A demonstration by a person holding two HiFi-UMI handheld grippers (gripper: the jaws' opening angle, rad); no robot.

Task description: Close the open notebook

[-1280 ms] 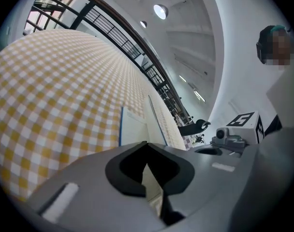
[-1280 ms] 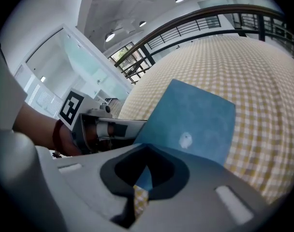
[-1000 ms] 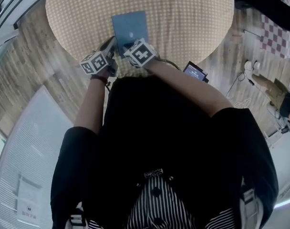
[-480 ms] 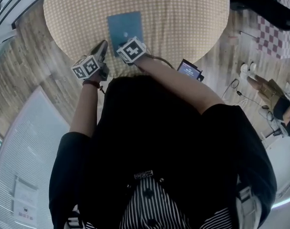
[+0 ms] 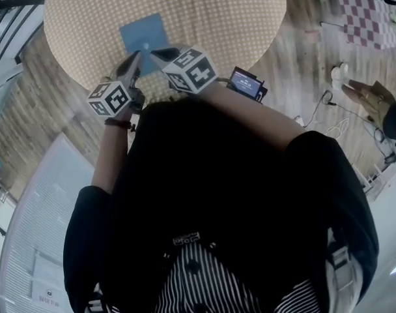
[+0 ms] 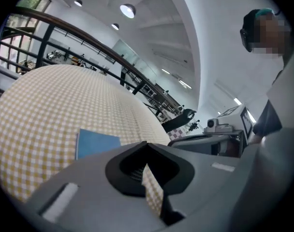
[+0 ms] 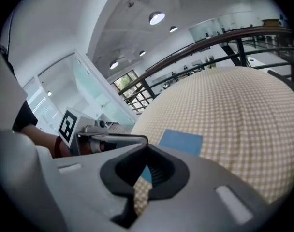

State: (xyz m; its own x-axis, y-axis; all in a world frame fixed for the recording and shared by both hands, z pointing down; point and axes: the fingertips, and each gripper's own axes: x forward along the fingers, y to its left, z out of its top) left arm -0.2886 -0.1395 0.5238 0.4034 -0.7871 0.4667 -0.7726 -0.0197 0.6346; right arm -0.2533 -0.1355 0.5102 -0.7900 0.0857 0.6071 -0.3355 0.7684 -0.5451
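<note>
1. Head view: the blue notebook, already closed, is seen flat on the table. The left gripper and right gripper are held just short of the notebook, equally near.
2. Left gripper view: the jaws are pressed together and empty, with the notebook ahead-left.
3. Right gripper view: the jaws are likewise closed on nothing, with the notebook ahead-right.

Both grippers rose and drew back from the closed blue notebook. A second earlier the left gripper and the right gripper had their fingers low at the notebook's near edge. By now they hung raised over the bench's near edge, fingers clear of the cover. The right gripper's marker cube showed larger in the head view, and the left gripper had shifted toward the bench's near-left edge.
</note>
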